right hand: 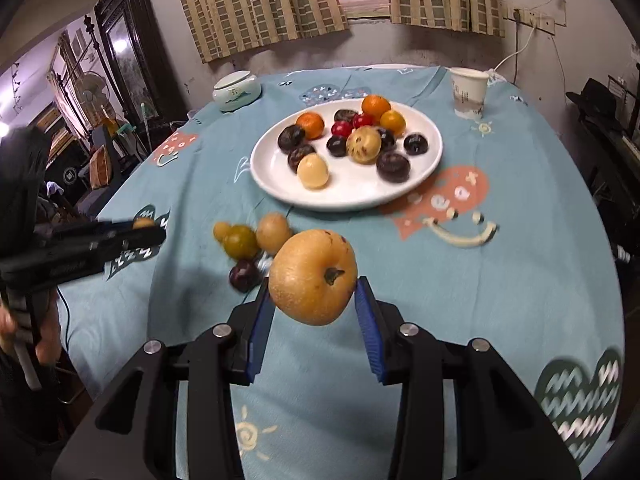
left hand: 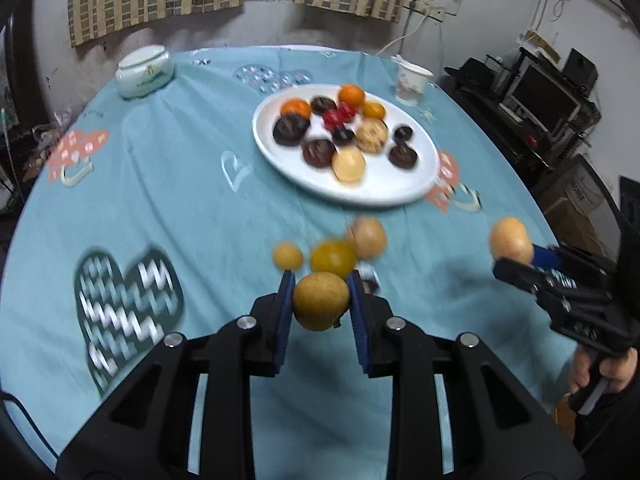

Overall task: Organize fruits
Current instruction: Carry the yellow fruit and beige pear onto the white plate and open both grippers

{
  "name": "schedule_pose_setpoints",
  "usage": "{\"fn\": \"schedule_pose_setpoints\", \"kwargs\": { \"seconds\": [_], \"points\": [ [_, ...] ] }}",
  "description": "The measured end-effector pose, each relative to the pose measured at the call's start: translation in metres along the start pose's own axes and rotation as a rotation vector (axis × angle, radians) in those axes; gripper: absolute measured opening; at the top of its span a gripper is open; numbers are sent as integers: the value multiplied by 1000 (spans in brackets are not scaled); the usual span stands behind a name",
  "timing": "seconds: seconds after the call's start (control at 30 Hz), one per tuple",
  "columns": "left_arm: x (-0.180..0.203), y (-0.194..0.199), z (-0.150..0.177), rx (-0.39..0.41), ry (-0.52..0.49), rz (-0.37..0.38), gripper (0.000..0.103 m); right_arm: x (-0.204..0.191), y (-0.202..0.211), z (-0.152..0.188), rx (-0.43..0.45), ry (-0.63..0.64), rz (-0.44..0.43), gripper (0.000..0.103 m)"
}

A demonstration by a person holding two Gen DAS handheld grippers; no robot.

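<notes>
My left gripper (left hand: 320, 290) is shut on a small brown-yellow round fruit (left hand: 321, 301), held above the blue tablecloth. My right gripper (right hand: 314, 292) is shut on a larger tan pear-like fruit (right hand: 313, 277); it also shows in the left wrist view (left hand: 511, 241). A white plate (left hand: 416, 184) holds oranges, dark plums, red fruits and pale round fruits; it also shows in the right wrist view (right hand: 280, 176). Loose fruits lie on the cloth in front of the plate: yellow-green (left hand: 333, 257), tan (left hand: 366, 237), small yellow (left hand: 287, 256), and a dark plum (right hand: 244, 274).
A lidded white ceramic jar (left hand: 145, 67) stands at the far left of the table. A paper cup (left hand: 412, 82) stands at the far right, next to the plate. The round table's edges fall away left and right; cluttered shelves stand to the right.
</notes>
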State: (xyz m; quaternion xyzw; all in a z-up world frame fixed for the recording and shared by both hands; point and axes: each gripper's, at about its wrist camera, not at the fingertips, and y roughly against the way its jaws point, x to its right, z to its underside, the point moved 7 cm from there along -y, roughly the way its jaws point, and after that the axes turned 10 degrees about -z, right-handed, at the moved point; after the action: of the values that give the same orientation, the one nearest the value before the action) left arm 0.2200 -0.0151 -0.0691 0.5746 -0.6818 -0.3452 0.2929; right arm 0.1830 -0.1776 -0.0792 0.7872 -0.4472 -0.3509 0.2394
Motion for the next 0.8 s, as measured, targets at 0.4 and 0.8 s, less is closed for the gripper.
{"fn": "schedule_pose_setpoints", "kwargs": {
  "seconds": [0.4,0.8],
  "points": [
    [36,-99,-137,-59,23,-32,27,38,-89,-97,-49,-19,25,41],
    [34,-162,-158,-105,54,-58,75,63,-133,-106,-71,-3,31,48]
  ]
}}
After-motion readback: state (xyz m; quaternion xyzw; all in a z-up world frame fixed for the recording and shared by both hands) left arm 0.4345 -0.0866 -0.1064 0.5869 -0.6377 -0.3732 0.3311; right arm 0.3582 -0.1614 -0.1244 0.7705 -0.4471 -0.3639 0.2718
